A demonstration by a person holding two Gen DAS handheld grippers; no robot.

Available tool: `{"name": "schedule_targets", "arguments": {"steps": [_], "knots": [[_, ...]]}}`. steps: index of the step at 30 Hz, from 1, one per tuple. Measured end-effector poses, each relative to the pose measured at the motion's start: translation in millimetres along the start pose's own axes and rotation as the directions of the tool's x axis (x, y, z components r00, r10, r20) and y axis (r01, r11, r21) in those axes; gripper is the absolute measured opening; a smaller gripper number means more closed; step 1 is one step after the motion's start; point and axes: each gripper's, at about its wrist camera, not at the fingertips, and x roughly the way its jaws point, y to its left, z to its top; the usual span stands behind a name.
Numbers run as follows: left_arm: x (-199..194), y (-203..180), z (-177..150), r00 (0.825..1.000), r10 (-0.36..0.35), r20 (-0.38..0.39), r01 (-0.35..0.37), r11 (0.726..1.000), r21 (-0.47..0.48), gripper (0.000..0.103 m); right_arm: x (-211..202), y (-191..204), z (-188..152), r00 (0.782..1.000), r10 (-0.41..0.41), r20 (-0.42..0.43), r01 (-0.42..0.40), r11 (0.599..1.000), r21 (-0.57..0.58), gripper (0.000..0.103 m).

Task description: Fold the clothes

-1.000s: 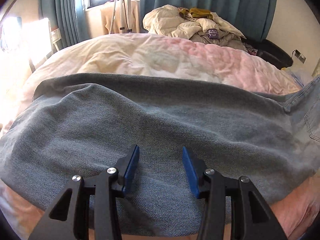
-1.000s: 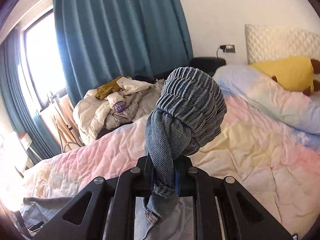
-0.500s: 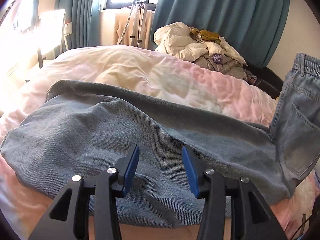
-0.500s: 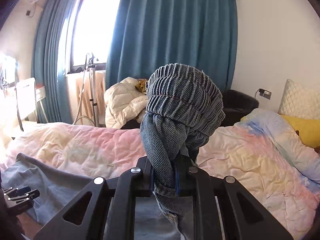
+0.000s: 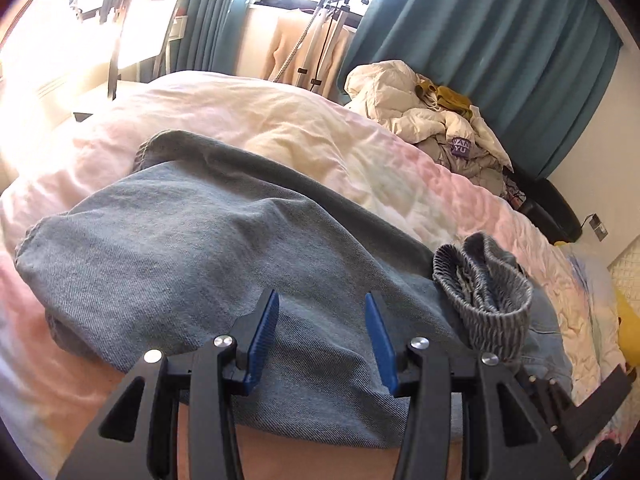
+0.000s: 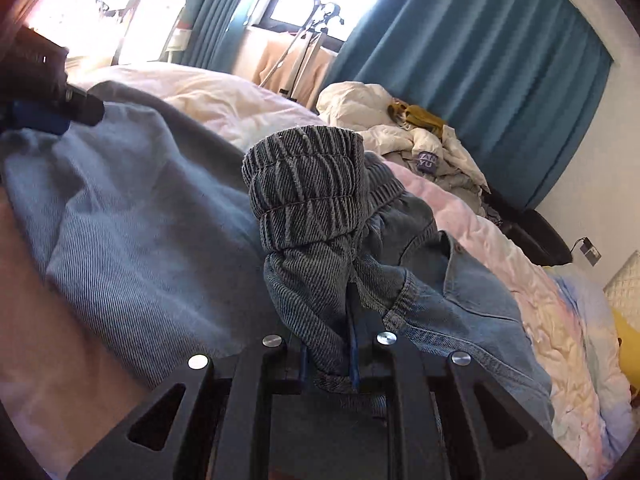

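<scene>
Blue denim jeans point(image 5: 192, 256) lie spread across the pink quilt, legs running to the left. My left gripper point(image 5: 322, 340) hovers open just above the denim, nothing between its blue pads. My right gripper point(image 6: 328, 356) is shut on the jeans' elastic waistband point(image 6: 308, 188), which bunches up above its fingers. That waistband point(image 5: 486, 300) also shows in the left wrist view, low at the right, over the legs. The left gripper's tip point(image 6: 44, 116) appears at the far left of the right wrist view.
The quilt point(image 5: 360, 152) covers a wide bed. A heap of pale jackets point(image 5: 432, 120) lies at its far side before teal curtains point(image 5: 500, 48). A tripod stand point(image 5: 316, 36) and a white chair point(image 5: 144, 28) stand by the window. A yellow pillow point(image 6: 628, 344) lies at right.
My right gripper has carried the waistband down and leftward, from raised high to low over the jeans' legs. My left gripper stays open above the denim, its view tilted.
</scene>
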Motion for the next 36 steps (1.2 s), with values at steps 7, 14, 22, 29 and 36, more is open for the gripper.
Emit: {"name": "schedule_targets", "arguments": {"steps": [7, 14, 22, 29, 36], "knots": [[-27, 35, 0, 0.997, -0.066, 0.042, 0.072, 0.984, -0.165, 0.046, 12, 18, -18, 0.995, 0.071, -0.067, -0.076, 0.995, -0.072, 0.022], [-58, 71, -9, 0.992, -0.086, 0.090, 0.110, 0.943, -0.313, 0.046, -5, 12, -25, 0.994, 0.109, -0.004, -0.108, 0.983, -0.145, 0.013], [-60, 95, -21, 0.987, -0.132, 0.090, 0.158, 0.879, -0.450, 0.057, -18, 21, -40, 0.991, 0.135, 0.007, -0.131, 0.976, -0.177, 0.012], [-45, 114, -28, 0.975, -0.210, 0.078, 0.216, 0.791, -0.573, 0.068, -15, 11, -41, 0.977, 0.200, -0.069, -0.205, 0.975, -0.082, 0.019], [-18, 128, -35, 0.942, -0.323, 0.086, 0.293, 0.672, -0.680, 0.069, -40, -18, -40, 0.920, 0.378, -0.109, -0.374, 0.926, 0.051, 0.050]]}}
